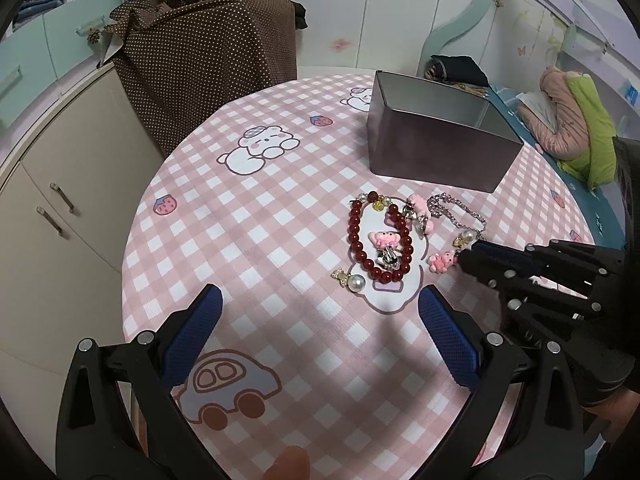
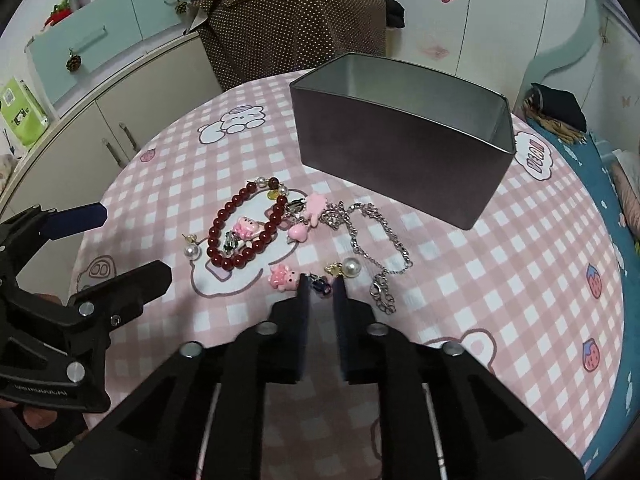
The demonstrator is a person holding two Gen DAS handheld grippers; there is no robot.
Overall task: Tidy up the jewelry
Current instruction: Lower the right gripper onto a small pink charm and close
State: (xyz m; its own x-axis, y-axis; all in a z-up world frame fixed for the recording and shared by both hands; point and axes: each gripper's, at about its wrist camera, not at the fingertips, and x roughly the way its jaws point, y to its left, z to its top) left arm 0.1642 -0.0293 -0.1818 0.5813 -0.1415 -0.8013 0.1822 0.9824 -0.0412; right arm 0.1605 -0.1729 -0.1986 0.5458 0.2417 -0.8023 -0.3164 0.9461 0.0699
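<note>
Counter (image 2: 500,248): we work over a pink checked cloth that fills the middle of both views.
Tin box (image 2: 400,148): open-topped, upper centre of the right wrist view, nothing visible inside it.
Jewelry pile: red bead bracelet (image 2: 244,232), silver chain (image 2: 380,236), pink charms and pearl earrings lie just below the box, none yet stowed.
Key relation: a small dark blue trinket (image 2: 320,285) sits at the very tip of our right gripper (image 2: 321,288), between its jaws, with a pink bear charm (image 2: 283,278) just left and a pearl earring (image 2: 351,268) just right.
Right jaws: narrow; whether they grip the trinket we cannot tell.
Left gripper (image 1: 320,300): lower frame, jaws wide, holding nothing, farther from the trinket.
</note>
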